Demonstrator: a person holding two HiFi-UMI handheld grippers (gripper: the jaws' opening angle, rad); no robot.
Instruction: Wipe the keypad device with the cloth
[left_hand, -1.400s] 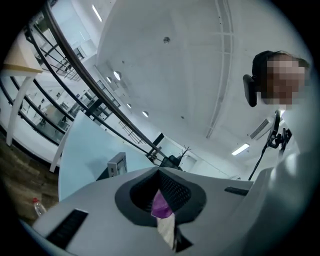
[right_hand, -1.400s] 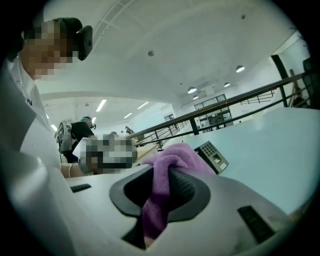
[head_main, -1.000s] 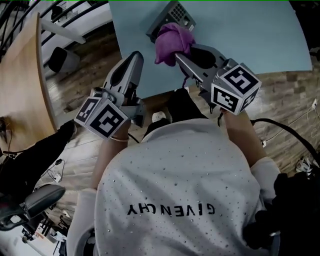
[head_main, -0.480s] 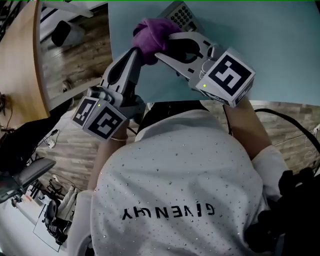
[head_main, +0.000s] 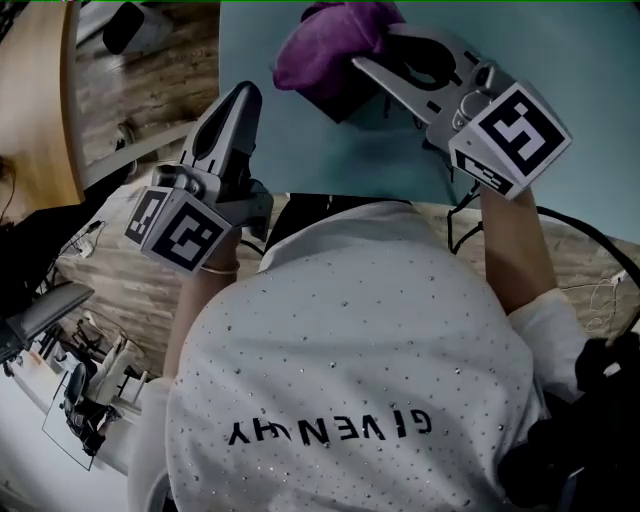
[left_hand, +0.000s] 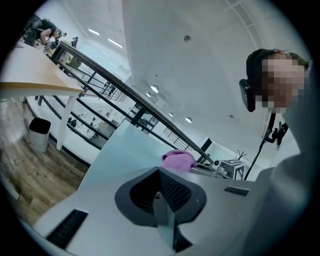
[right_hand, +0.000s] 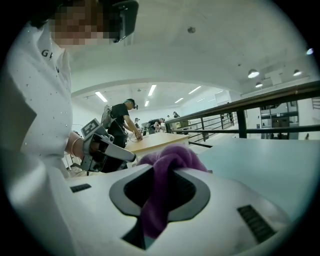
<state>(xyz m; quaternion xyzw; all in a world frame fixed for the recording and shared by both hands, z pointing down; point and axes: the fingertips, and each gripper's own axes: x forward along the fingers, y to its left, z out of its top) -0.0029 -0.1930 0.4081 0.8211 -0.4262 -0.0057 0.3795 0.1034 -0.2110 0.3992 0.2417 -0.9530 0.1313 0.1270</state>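
One purple cloth (head_main: 325, 50) is clamped between the jaws of the right gripper (head_main: 362, 68), bunched ahead of its tips over the pale blue table (head_main: 580, 50). Beneath it only a dark corner (head_main: 345, 105) is seen; whether this is the keypad device cannot be told. Leftward, the left gripper (head_main: 243, 92) is held with jaws pressed together, nothing between them.

l gripper (head_main: 243, 100): jaws together, empty | r gripper (head_main: 365, 68): jaws clamped on cloth (head_main: 320, 50) | both pointing fwd
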